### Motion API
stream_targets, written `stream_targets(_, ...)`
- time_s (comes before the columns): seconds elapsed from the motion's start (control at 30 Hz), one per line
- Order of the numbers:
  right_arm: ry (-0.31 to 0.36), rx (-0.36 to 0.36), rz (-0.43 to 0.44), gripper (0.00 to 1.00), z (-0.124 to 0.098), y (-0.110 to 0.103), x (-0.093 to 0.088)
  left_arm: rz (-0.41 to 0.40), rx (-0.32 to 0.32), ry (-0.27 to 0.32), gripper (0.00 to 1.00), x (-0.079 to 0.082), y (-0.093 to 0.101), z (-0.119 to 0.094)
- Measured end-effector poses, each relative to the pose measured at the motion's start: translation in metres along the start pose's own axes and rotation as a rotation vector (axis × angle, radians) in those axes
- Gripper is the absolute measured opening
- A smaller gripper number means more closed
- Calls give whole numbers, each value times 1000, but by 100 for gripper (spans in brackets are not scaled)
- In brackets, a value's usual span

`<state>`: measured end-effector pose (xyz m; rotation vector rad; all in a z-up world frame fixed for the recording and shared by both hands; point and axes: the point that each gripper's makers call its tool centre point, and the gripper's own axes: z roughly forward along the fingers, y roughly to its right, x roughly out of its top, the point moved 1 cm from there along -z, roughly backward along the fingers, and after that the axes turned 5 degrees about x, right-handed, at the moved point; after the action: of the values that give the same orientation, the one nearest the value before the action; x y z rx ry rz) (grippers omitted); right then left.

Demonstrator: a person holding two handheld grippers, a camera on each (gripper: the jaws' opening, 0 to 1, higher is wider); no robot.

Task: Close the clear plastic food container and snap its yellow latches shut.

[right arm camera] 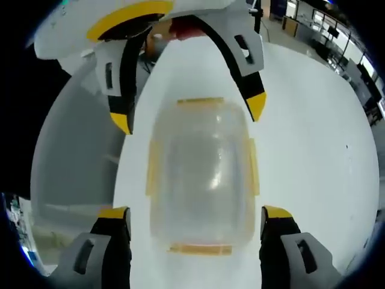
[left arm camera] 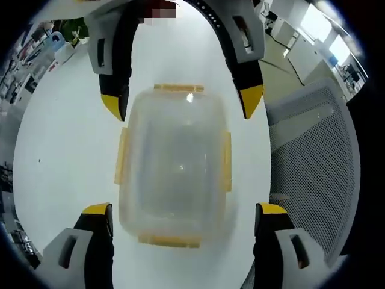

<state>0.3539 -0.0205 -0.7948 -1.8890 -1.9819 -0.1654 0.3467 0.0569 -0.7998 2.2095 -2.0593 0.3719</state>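
White desk (left arm camera: 54, 150) underneath, clear food container (left arm camera: 174, 162) lying mid-desk, lid seemingly on, yellow latches (left arm camera: 227, 161) on all four sides. Left claw (left arm camera: 183, 217) and right claw (right arm camera: 195, 220) spread wide at opposite ends, gripping nothing. Probably light, stiff, slippery plastic; best pressed at the latch tabs. Mesh chair (left arm camera: 319, 156) beside the desk in left gripper view.
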Motion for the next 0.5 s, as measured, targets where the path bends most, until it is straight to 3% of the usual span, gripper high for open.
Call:
stream_targets(0.2,3,-20,-9,88,7,1,-1,13,4,-7,99,-3,2,8)
stream_targets(0.5,-6,-69,-38,80,11,9,-5,27,62,-12,98,-3,-2,19)
